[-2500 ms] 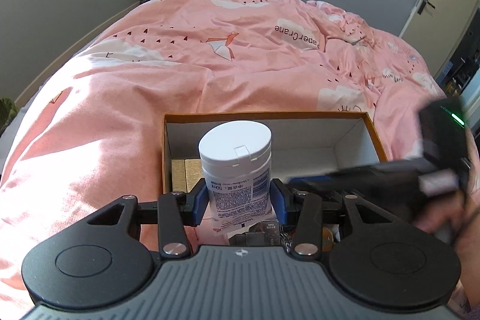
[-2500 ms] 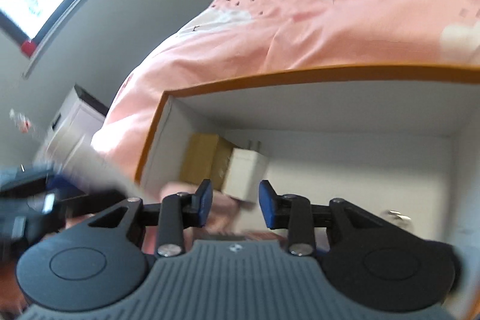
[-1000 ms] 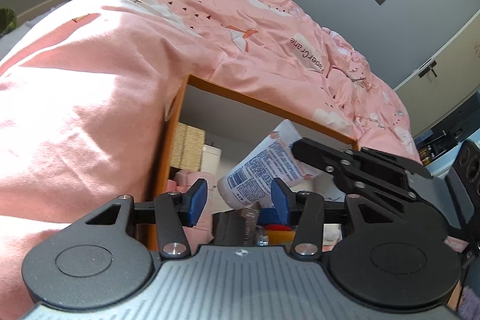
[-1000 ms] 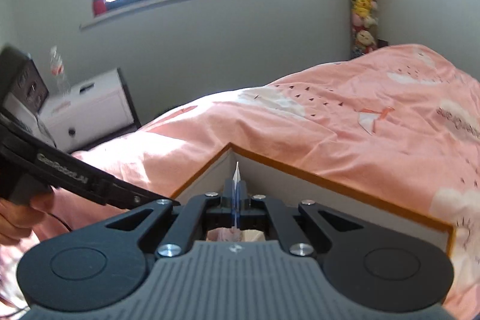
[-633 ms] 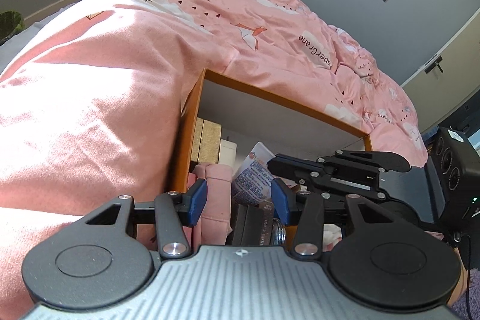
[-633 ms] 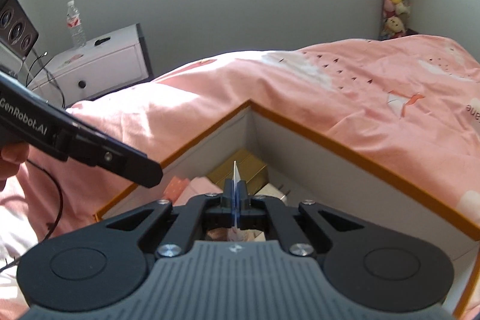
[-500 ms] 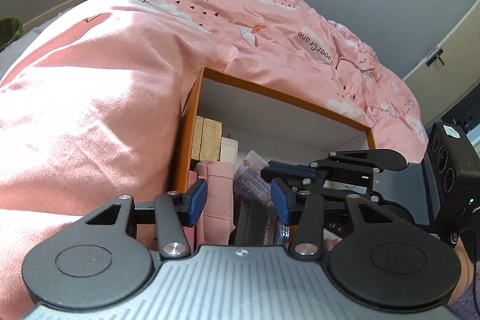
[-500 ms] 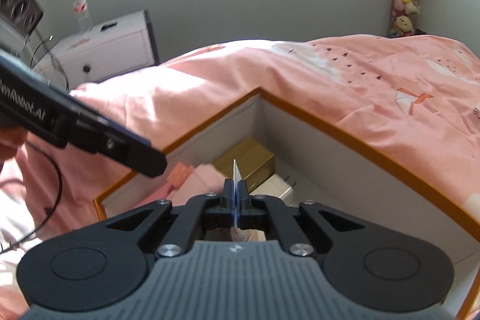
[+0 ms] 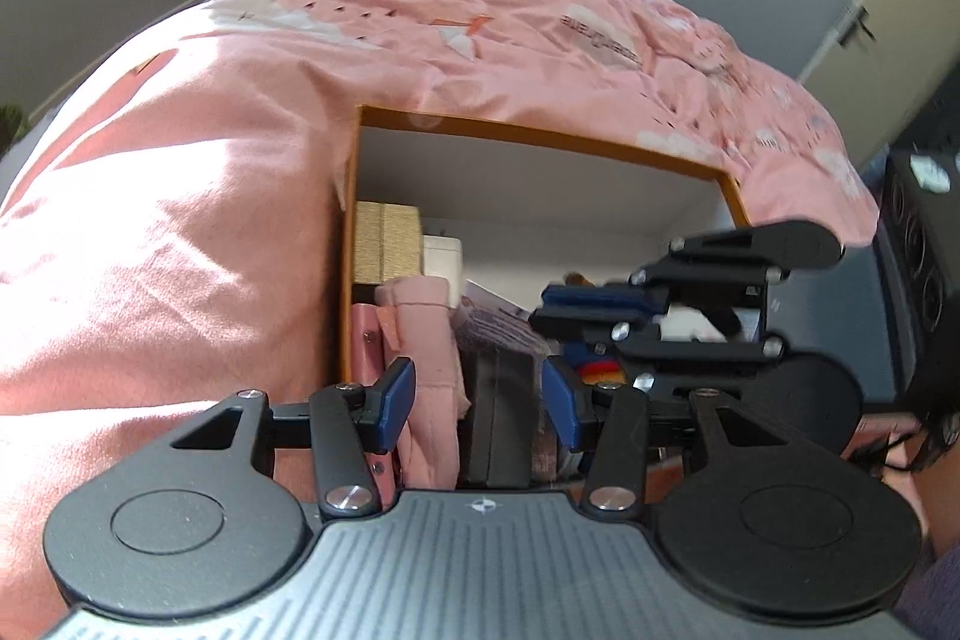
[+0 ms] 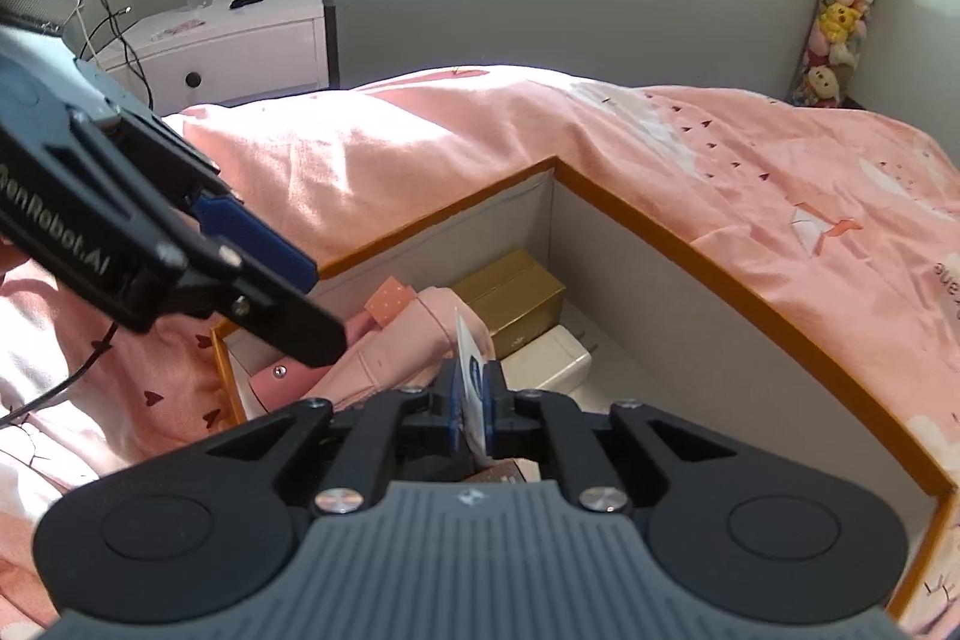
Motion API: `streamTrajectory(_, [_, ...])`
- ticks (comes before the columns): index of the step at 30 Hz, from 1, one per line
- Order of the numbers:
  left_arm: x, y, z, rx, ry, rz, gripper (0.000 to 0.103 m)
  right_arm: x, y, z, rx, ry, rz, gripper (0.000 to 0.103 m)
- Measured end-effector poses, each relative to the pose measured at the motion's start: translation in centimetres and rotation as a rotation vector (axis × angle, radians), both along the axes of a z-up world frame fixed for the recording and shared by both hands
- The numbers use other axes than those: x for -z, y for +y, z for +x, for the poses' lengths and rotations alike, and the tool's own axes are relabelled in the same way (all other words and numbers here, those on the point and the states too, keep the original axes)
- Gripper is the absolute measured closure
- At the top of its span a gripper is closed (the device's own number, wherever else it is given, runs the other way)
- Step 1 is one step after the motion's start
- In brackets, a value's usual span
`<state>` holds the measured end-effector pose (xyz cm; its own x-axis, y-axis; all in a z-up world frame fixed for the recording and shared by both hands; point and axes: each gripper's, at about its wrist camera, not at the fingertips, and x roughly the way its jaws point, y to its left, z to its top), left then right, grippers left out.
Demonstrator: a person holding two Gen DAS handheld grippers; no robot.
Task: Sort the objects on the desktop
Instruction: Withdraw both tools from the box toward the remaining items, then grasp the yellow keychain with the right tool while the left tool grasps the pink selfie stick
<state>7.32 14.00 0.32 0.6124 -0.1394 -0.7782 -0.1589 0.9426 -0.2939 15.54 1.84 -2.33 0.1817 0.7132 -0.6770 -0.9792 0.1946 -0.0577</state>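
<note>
Right gripper (image 10: pixel 472 403) jaws just easing apart around a thin white packet (image 10: pixel 468 361), left gripper (image 9: pixel 478 403) spread and empty, both over the orange-rimmed box (image 10: pixel 690 244), crowded left side, bare floor toward right wall.

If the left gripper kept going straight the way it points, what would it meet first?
Probably the dark block standing in the orange-rimmed box, directly between the left gripper fingers; the pink pouch sits just left. Depth is uncertain.

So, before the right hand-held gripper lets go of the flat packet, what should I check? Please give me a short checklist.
1. Right hand-held gripper over the box: ok.
2. Packet between its pads as they have just been opening: ok.
3. Whether the pads press on it: cannot tell.
4. Left hand-held gripper open and holding nothing: ok.
5. Bare floor under the packet: cannot tell.
</note>
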Motion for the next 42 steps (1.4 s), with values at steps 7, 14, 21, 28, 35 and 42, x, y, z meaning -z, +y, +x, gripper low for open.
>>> streamTrajectory(7, [-0.9,-2.8,-1.5,0.166,0.017,0.07,0.049,-2.7,-4.6,-1.7,0.137,0.045,0.09,0.093])
streamTrajectory(14, [0.0,-7.4,-3.0,0.413,0.022,0.234,0.049,-2.3,-10.0,-4.5,0.256,0.182,0.12,0.086])
streamTrajectory(21, [2.5,-11.5,-4.2,0.685,0.092,0.394,0.049,3.9,-13.2,-5.6,0.459,0.408,-0.049,0.085])
streamTrajectory(28, [6.2,-13.5,-6.4,0.964,0.185,0.62,0.049,8.2,-14.2,-5.7,0.526,0.593,-0.137,0.071])
streamTrajectory(35, [9.8,-15.0,-7.5,1.122,0.185,0.817,0.049,10.7,-14.4,-5.3,0.553,0.717,-0.182,0.071])
streamTrajectory(42, [12.3,-16.0,-7.7,1.206,0.186,0.923,0.049,12.2,-14.6,-4.4,0.552,0.84,-0.17,0.07])
